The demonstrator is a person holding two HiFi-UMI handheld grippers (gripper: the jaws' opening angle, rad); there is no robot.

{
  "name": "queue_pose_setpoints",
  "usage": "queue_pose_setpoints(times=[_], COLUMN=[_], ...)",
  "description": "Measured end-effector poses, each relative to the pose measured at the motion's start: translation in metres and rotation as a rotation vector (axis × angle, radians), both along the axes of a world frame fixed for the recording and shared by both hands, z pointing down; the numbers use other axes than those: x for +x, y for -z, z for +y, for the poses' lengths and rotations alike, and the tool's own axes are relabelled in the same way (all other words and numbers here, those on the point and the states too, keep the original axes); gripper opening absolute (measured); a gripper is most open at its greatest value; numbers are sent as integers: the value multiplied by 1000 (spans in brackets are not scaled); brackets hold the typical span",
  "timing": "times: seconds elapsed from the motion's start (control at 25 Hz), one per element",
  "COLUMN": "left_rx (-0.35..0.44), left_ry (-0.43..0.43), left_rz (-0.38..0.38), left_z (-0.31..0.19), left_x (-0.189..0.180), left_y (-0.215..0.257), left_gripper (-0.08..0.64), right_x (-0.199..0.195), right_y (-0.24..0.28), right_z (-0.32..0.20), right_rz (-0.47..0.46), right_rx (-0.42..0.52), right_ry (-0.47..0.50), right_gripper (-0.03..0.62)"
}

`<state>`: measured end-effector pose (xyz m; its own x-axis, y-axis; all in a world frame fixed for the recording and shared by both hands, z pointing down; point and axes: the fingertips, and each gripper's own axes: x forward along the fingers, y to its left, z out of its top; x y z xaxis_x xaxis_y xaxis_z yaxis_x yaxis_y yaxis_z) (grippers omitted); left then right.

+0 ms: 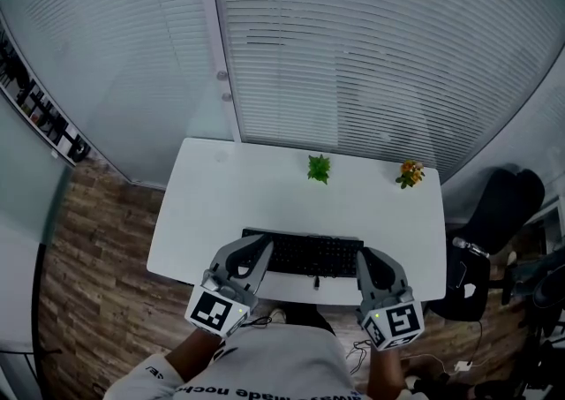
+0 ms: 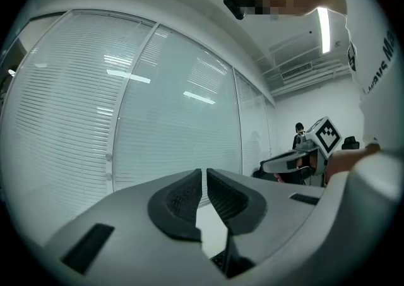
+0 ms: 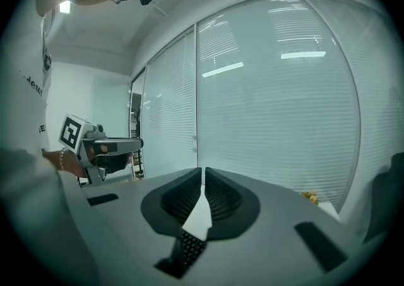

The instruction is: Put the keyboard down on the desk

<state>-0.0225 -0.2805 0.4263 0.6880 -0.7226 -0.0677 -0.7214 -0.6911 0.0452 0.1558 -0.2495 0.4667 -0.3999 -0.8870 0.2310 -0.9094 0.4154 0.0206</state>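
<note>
A black keyboard (image 1: 311,255) lies flat on the white desk (image 1: 265,191), along its near edge. My left gripper (image 1: 262,248) hangs over the keyboard's left end and my right gripper (image 1: 363,257) over its right end. In the left gripper view the left gripper (image 2: 204,174) has its ribbed pads together with only a hairline slit and nothing between them; a strip of keyboard (image 2: 221,261) shows below. The right gripper (image 3: 203,174) looks the same in its own view, shut and empty, with keys (image 3: 188,247) and white desk (image 3: 199,215) beneath it.
A small green plant (image 1: 319,168) and a pot of orange flowers (image 1: 410,173) stand at the desk's far edge, before blind-covered glass walls. A black office chair (image 1: 494,213) sits to the right. A cable (image 1: 316,282) leaves the keyboard's near side.
</note>
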Motion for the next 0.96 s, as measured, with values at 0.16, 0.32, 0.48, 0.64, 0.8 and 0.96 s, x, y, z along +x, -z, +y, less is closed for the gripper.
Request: queue_pose_setpoints(times=[0.16,0.32,0.48,0.64,0.8,0.96], left_rx=[11,5,18,13,18,14], left_ry=[-2,-4,-7,-7,-9,-10], left_rz=[3,8,11,11,15,18], left_z=[1,5,10,11,13,16], left_x=[1,-1,-2,-2,-3,-2], left_y=[1,0,5,5,7,7], left_gripper=[43,43,43,43,43,43], right_x=[-2,-6,-7,-6,-7,-7], right_y=[4,6,9,12,14,16], right_z=[0,3,7,8,10,12], right_rz=[15,17,23,27,30,33], right_rx=[11,15,20,27,34,37], right_ry=[-3,-1,-2,-6,-9,-7], right_gripper=[25,25,25,23,21,21])
